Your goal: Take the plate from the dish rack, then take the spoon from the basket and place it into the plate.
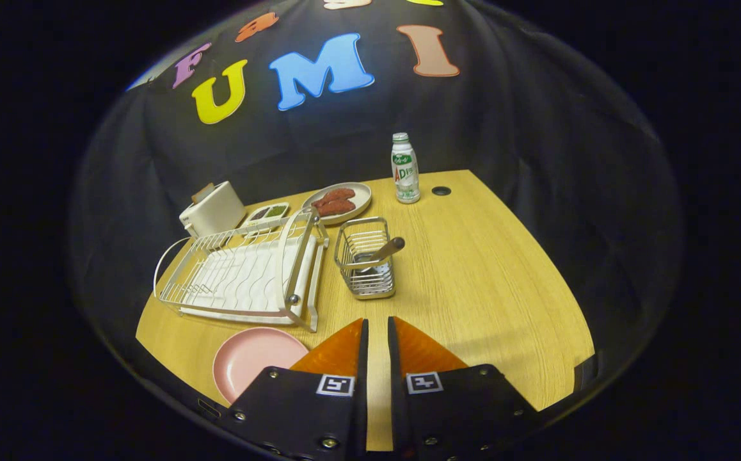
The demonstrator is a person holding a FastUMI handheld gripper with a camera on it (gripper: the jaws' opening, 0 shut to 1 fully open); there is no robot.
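One pink plate [252, 362] is seen on the table [473, 282], one spoon [383, 251] in one basket [365, 259], beside one dish rack [246, 272]; the gripper [377, 330] is nearly closed, holding nothing.

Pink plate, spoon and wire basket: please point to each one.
Pink plate [252, 358], gripper view: its bare centre.
Spoon [388, 249], gripper view: its handle.
Wire basket [370, 285], gripper view: its front wall.

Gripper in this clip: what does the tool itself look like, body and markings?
The gripper has two wedge-shaped fingers that taper forward to narrow tips, standing close together with a thin gap and nothing between them. Each finger sits on a matte black angular carriage held by small silver screws. Each carriage bears a square black-and-white fiducial marker. No cables are visible.
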